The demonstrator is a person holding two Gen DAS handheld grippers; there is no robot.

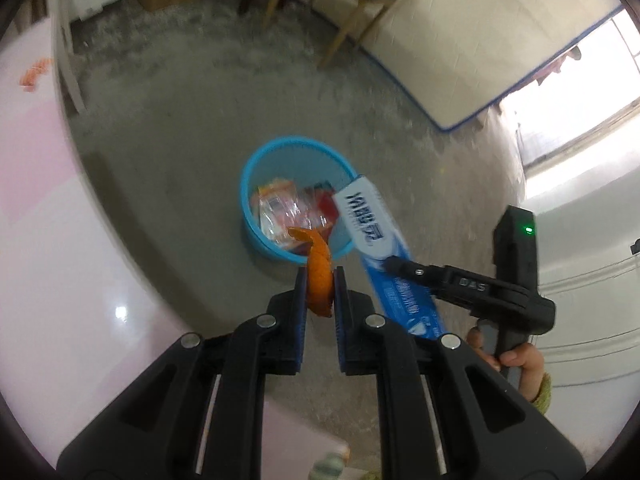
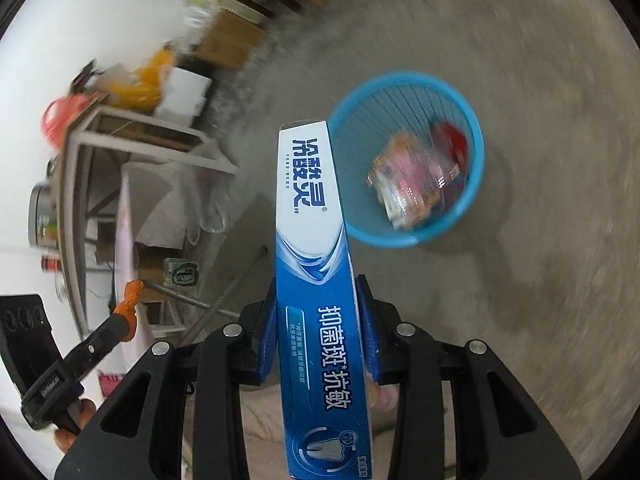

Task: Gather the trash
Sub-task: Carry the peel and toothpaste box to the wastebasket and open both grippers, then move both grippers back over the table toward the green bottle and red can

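My left gripper [image 1: 320, 280] is shut on an orange peel [image 1: 319, 276] and holds it in the air just short of the near rim of a blue plastic bin [image 1: 256, 160] on the floor. The bin holds several plastic wrappers [image 1: 280, 210]. My right gripper [image 2: 322, 300] is shut on a blue and white toothpaste box [image 2: 316, 248], whose far end points at the left rim of the bin [image 2: 476, 136]. In the left wrist view the right gripper [image 1: 394, 265] and box [image 1: 368, 220] sit beside the bin's right rim. The left gripper [image 2: 126, 318] with the peel [image 2: 130, 306] shows at lower left in the right wrist view.
A pink-white table [image 1: 48, 220] edge curves along the left. A grey concrete floor [image 1: 180, 128] surrounds the bin. Wooden chair legs [image 1: 348, 24] and a white mattress [image 1: 480, 40] stand beyond. A cluttered frame table [image 2: 132, 136] and cardboard boxes [image 2: 232, 40] lie to the left.
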